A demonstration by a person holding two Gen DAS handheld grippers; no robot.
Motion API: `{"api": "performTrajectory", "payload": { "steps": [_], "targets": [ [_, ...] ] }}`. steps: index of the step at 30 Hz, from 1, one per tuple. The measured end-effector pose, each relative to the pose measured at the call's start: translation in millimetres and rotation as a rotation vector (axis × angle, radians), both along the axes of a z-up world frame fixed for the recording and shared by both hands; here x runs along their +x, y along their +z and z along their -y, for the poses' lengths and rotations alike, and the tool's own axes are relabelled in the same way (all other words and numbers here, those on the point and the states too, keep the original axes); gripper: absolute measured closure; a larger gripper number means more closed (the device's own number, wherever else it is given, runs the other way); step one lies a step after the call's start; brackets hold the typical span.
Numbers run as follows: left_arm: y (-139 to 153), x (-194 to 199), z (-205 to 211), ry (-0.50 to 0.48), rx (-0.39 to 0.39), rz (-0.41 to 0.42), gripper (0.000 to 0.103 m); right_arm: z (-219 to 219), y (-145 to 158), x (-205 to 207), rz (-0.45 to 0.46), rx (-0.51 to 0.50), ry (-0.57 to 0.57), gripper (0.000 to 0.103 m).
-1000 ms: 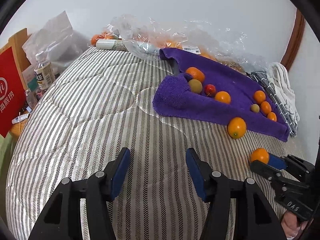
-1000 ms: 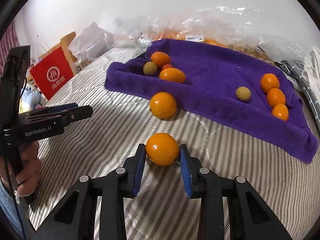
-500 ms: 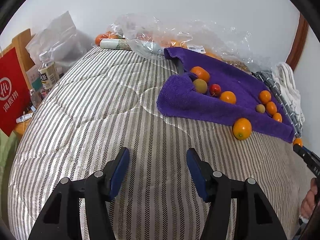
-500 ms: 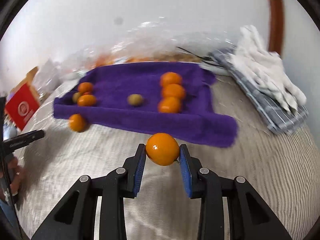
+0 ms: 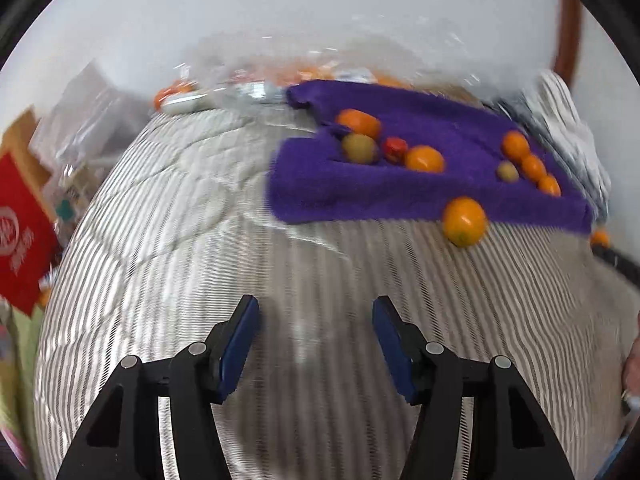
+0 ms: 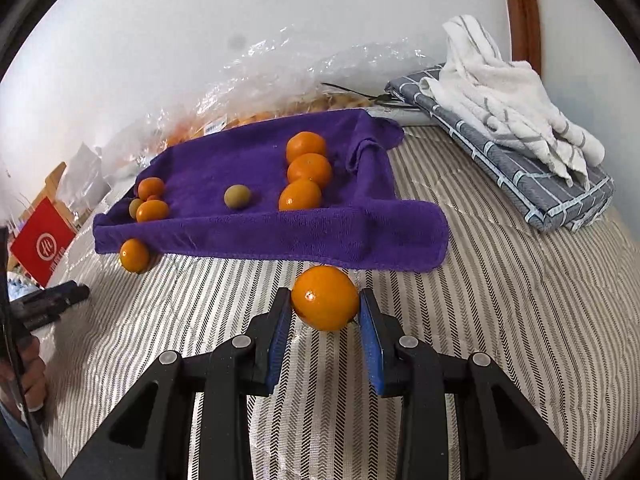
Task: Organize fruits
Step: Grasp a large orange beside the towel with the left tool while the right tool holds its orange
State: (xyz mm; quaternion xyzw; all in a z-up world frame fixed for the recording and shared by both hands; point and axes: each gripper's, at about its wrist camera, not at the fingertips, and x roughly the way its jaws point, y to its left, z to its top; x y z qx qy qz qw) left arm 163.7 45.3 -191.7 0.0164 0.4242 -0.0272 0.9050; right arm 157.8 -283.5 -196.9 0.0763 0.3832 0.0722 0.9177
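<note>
Right gripper (image 6: 325,312) pinches one orange (image 6: 325,298); left gripper (image 5: 314,334) spread, empty. Six oranges (image 6: 306,147), two green fruits (image 6: 237,196) visible elsewhere; red one (image 5: 395,149) blurred.

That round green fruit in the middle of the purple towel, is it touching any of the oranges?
No, the green fruit sits alone on the purple towel, apart from the oranges.

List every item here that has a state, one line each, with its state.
Right tool: shut on held orange.
Left tool: open, empty.
Purple towel: spread on the bed, edges folded up.
Row of three oranges: lined up on the towel.
Loose orange: on the bedcover, against the towel's edge.
White towel: crumpled on folded grey cloth.
</note>
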Motion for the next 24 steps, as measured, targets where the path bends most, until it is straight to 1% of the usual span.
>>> {"api": "performTrajectory", "payload": {
  "steps": [1, 3, 6, 8, 10, 12, 15, 17, 19, 20, 22, 24],
  "targets": [
    [1, -2, 8, -0.032, -0.018, -0.003, 0.048, 1, 0, -1, 0.001, 0.006, -0.004, 0.069],
    [4, -6, 22, -0.095, -0.099, -0.021, 0.047, 3, 0, -1, -0.002, 0.004, -0.021, 0.069],
    [14, -2, 43, -0.137, -0.151, -0.041, 0.046, 4, -1, -3, -0.006, 0.007, -0.027, 0.069],
    [21, 4, 56, -0.151, -0.141, -0.032, 0.046, 3, -1, -2, -0.009, 0.008, -0.026, 0.069],
    [25, 12, 67, -0.142, -0.097, -0.011, 0.046, 3, -2, -1, -0.018, 0.004, -0.026, 0.069],
    [24, 24, 75, -0.122, -0.066, -0.012, 0.046, 2, -3, -1, -0.022, 0.003, -0.027, 0.069],
    [19, 35, 80, -0.104, -0.072, -0.026, 0.046, 4, -3, 0, -0.024, 0.008, -0.028, 0.069],
    [15, 40, 84, -0.091, -0.057, -0.009, 0.049, 5, -4, 1, -0.029, 0.006, -0.029, 0.069],
    [11, 44, 88, -0.097, -0.050, -0.004, 0.058, 4, -4, 1, -0.030, 0.005, -0.025, 0.069],
    [10, 45, 90, -0.102, -0.054, -0.003, 0.060, 4, -4, 1, -0.029, 0.005, -0.024, 0.069],
    [8, 46, 92, -0.117, -0.057, -0.001, 0.071, 5, -4, 2, -0.029, 0.010, -0.022, 0.069],
    [8, 45, 94, -0.140, -0.055, 0.012, 0.071, 6, -4, 2, -0.031, 0.015, -0.021, 0.069]
  ]
}}
